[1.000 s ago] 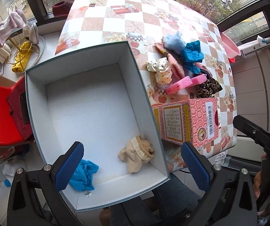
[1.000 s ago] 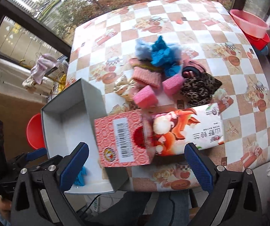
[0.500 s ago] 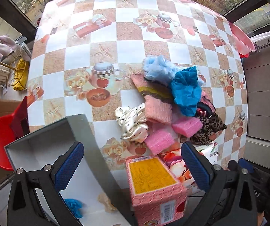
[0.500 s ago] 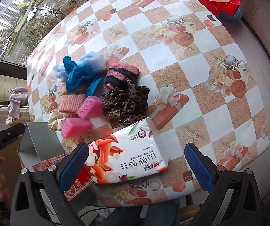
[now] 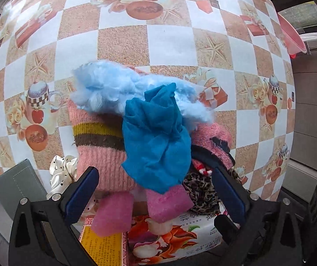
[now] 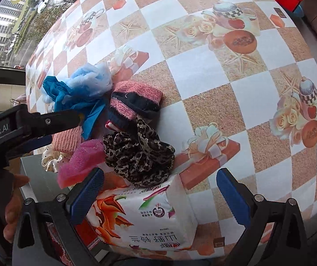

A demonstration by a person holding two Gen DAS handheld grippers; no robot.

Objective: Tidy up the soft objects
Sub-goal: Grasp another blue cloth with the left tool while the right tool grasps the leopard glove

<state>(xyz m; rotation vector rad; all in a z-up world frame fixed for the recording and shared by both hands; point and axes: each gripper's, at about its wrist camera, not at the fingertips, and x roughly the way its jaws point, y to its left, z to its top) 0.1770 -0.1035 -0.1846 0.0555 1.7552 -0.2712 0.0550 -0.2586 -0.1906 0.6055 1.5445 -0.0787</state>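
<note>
Step in hand, as judged: reach for pickup. Left claw [image 5: 156, 190] is spread wide, empty, over the blue cloth [image 5: 156, 137], which lies atop the pile on the desk [image 5: 171, 42]. The cloth's long axis runs away from the claw. Next move calls for descent, then closing. Right claw [image 6: 159, 187] is spread, idle.

A crumpled teal cloth [image 5: 156, 137] lies between the spread jaws of the left gripper [image 5: 156, 190], on a striped pink knitted sock [image 5: 101, 150] and a fluffy pale-blue tuft [image 5: 114, 88] beyond it. Two pink foam blocks [image 5: 169, 201] sit nearer, a leopard-print scrunchie [image 5: 200, 190] by the right jaw, touching a printed tissue pack [image 6: 145, 217] lying between the right gripper's [image 6: 158, 195] jaws.
</note>
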